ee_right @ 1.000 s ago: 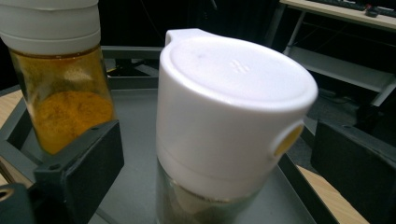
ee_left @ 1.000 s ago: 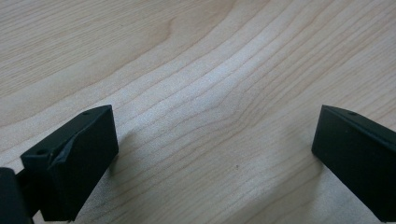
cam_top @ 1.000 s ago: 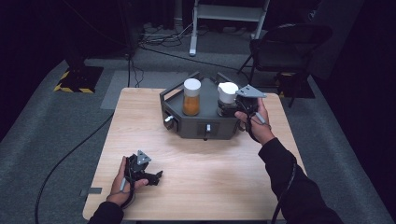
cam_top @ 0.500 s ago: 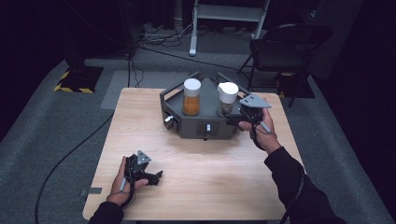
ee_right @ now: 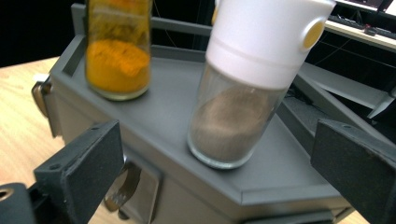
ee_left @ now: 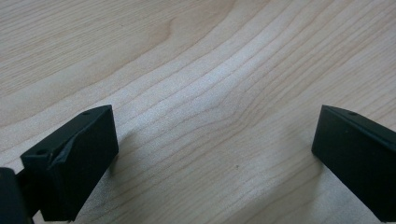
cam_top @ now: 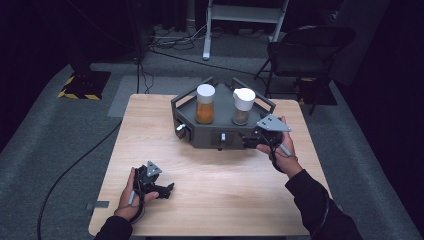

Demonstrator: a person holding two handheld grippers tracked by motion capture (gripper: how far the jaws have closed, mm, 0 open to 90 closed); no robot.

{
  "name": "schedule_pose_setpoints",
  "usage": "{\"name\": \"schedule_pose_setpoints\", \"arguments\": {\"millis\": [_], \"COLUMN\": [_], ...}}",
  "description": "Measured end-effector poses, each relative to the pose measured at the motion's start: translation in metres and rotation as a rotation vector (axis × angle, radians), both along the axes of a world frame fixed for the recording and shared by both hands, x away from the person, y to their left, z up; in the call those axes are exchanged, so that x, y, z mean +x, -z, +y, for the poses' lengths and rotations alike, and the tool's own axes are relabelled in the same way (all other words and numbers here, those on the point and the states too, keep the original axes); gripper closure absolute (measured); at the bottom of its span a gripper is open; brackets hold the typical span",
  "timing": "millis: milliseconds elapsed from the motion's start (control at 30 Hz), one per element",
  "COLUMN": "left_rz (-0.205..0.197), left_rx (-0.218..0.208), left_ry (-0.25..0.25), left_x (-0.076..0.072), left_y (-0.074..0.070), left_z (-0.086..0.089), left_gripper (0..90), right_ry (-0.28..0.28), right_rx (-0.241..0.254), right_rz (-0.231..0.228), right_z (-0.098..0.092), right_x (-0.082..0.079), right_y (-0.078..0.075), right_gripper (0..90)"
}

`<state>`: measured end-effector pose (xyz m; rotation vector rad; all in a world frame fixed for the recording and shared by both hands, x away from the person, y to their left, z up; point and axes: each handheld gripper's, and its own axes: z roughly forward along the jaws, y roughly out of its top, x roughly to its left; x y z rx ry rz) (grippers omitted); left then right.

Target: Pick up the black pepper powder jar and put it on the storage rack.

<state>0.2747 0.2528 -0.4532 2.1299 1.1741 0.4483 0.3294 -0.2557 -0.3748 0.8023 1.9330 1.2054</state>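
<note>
A grey angular rack (cam_top: 200,135) stands at the back middle of the wooden table (cam_top: 225,190). On its top stand a glass jar of orange powder (cam_top: 205,104) (ee_right: 119,51) and a white-capped jar of brown powder (cam_top: 243,106) (ee_right: 243,98). My right gripper (cam_top: 255,139) (ee_right: 215,182) is open just off the rack's front right corner, its jaws wide and the brown jar a short way ahead between them. My left gripper (cam_top: 162,190) (ee_left: 215,158) rests open near the table's front left, with bare wood between its jaws.
The rack's front face carries a metal knob (cam_top: 180,130) and small handles (ee_right: 122,184). A black chair (cam_top: 305,50) and a white stand (cam_top: 245,15) are on the floor behind the table. Cables (cam_top: 65,175) trail on the floor at the left.
My right gripper has drawn back from beside the white-capped jar, down and toward me, to the rack's front right corner. The left gripper has not moved.
</note>
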Motion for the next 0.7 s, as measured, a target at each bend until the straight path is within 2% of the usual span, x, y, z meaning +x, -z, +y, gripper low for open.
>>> {"name": "schedule_pose_setpoints", "arguments": {"millis": [133,400,700], "left_rz": [0.000,0.000,0.000], "left_rx": [0.000,0.000,0.000], "left_ry": [0.000,0.000,0.000], "left_x": [0.000,0.000,0.000], "left_y": [0.000,0.000,0.000], "left_z": [0.000,0.000,0.000], "left_gripper": [0.4,0.4,0.4], "right_ry": [-0.009,-0.047,-0.080], "right_rx": [-0.007,-0.026,-0.076], "right_rz": [-0.011,-0.002,-0.003], "right_z": [-0.002,-0.005,-0.005], "right_x": [-0.007,-0.018,-0.031], "right_y": [0.006,0.018,0.031], "right_gripper": [2.5,2.5,2.5]}}
